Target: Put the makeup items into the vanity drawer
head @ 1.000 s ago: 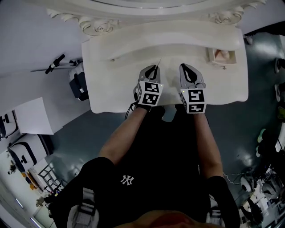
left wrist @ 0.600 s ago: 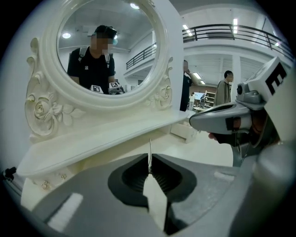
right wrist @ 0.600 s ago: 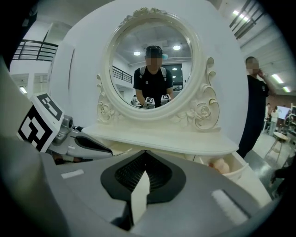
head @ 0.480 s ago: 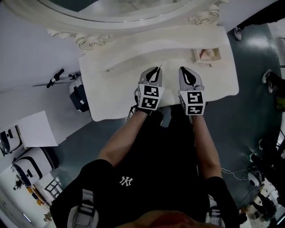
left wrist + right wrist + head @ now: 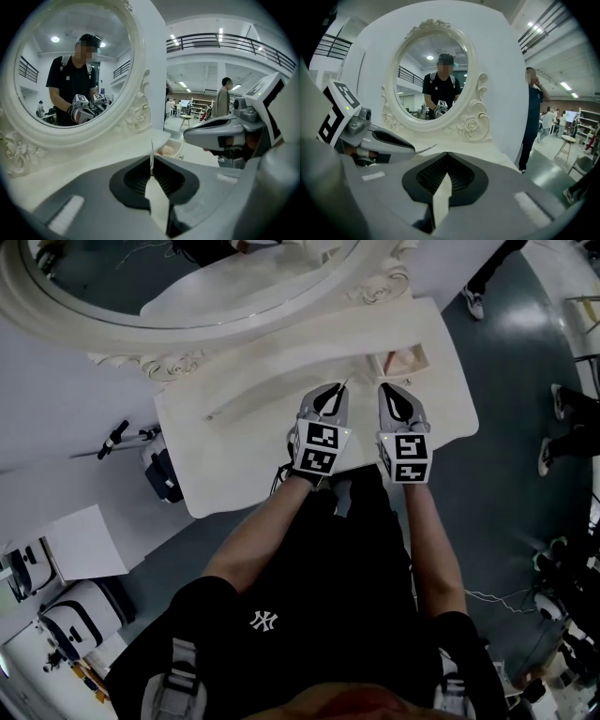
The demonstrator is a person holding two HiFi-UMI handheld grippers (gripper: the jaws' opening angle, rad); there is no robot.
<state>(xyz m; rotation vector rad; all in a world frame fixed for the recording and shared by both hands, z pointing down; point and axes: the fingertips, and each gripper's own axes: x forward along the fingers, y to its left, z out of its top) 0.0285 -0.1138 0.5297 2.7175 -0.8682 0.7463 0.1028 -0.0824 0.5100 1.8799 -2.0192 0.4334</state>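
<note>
Two grippers over one white vanity (image 5: 234,451): left gripper (image 5: 330,395) is pinching one thin stick (image 5: 339,385) that pokes past its tips, right gripper (image 5: 392,390) is clenched on nothing. One small open drawer (image 5: 423,356) at the vanity's back right holds something pinkish (image 5: 401,362).

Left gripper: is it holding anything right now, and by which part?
Yes, the left gripper is shut on a thin pale stick, pinched at its near end; the rest pokes out beyond the tips.

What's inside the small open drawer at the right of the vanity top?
The drawer holds a pale pink item, too small to identify. The drawer's front wall covers whatever lies lower or further in.
</note>
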